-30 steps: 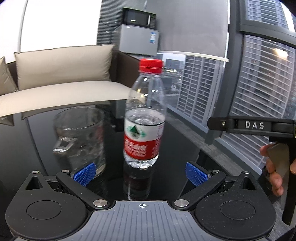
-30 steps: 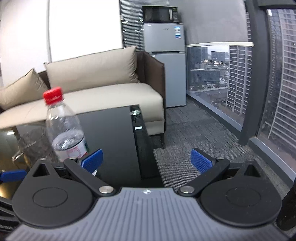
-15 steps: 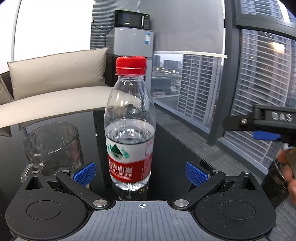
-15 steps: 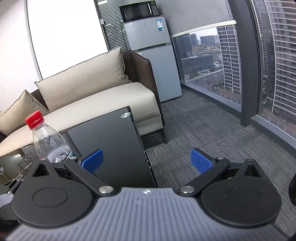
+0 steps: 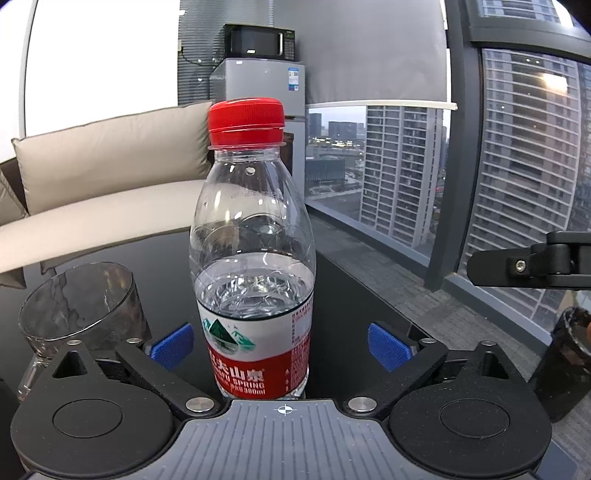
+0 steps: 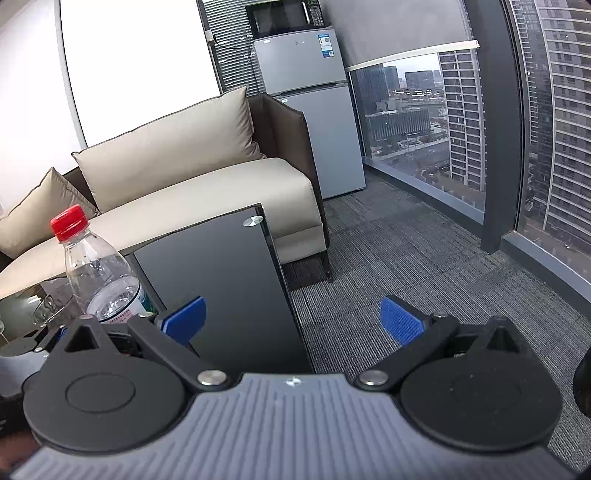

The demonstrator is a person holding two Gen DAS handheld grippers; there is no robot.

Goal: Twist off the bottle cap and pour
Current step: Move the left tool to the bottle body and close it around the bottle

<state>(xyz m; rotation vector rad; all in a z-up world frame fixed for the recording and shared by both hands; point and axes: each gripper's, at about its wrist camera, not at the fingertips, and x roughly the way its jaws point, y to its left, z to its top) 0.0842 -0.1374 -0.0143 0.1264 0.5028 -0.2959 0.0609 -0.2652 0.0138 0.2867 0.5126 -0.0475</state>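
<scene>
the left gripper [image 5: 280, 345] sits low at the near edge of the black glass counter [image 5: 354, 295], its blue pads [image 5: 171, 345] spread wide apart with the water bottle [image 5: 253, 266] standing upright between them, nearer the left pad; neither pad seems to touch it. that framing at label height looks chosen to steady the body, so the bottle will not spin when the cap is turned. the red cap [image 5: 246, 122] is on, and the bottle is about half full, so nothing is unscrewed or poured yet.

just beside the bottle, to its left and slightly behind, stands the glass mug [image 5: 79, 302], close enough that a pour would need only a short tilt.

the right gripper [image 6: 291, 319] is off to the right, pads apart and holding nothing, pointed past the counter's corner toward the carpet; the bottle [image 6: 99, 273] is at the left edge of its view. my guess is it waits to come in over the cap once the left one clamps.

farther back are the beige sofa [image 6: 207, 173], a small fridge [image 6: 310, 110] with a microwave [image 6: 284, 16] on top, and the windows.
</scene>
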